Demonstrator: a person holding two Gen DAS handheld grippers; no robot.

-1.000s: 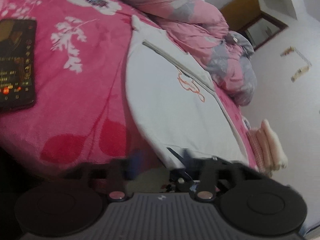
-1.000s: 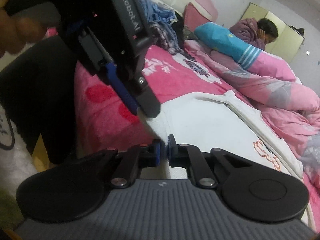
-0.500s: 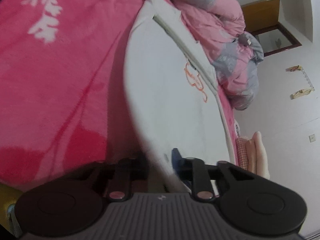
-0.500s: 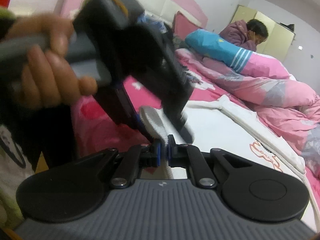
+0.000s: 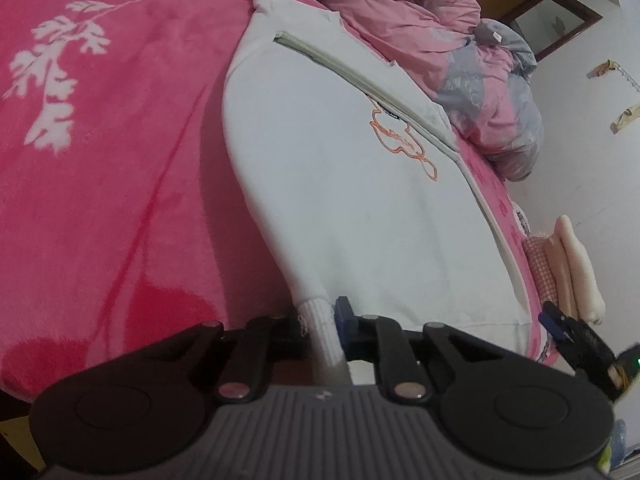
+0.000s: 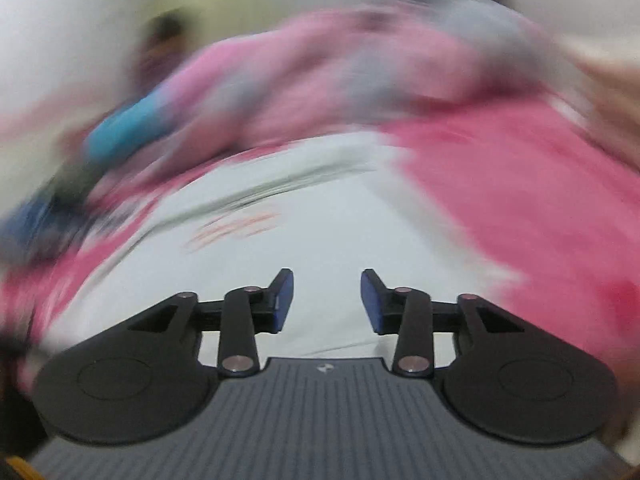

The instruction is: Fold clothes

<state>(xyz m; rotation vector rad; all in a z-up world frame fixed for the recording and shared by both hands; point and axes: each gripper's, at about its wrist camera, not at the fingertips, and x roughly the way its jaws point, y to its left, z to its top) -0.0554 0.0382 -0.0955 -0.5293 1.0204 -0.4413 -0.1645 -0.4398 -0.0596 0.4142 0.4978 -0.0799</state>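
White sweater (image 5: 352,184) lies flat across the centre of the frame on the pink bed (image 5: 112,168). Left gripper (image 5: 322,330) has just been closing; its fingers clench the ribbed cuff (image 5: 320,322). Right gripper (image 6: 327,300) has just been opening, fingers released, nothing between them, view blurred.

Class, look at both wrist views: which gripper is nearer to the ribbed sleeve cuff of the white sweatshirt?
Left. The left gripper is clamped on the ribbed cuff itself. The right gripper is open with nothing between its jaws, over the sweatshirt body.
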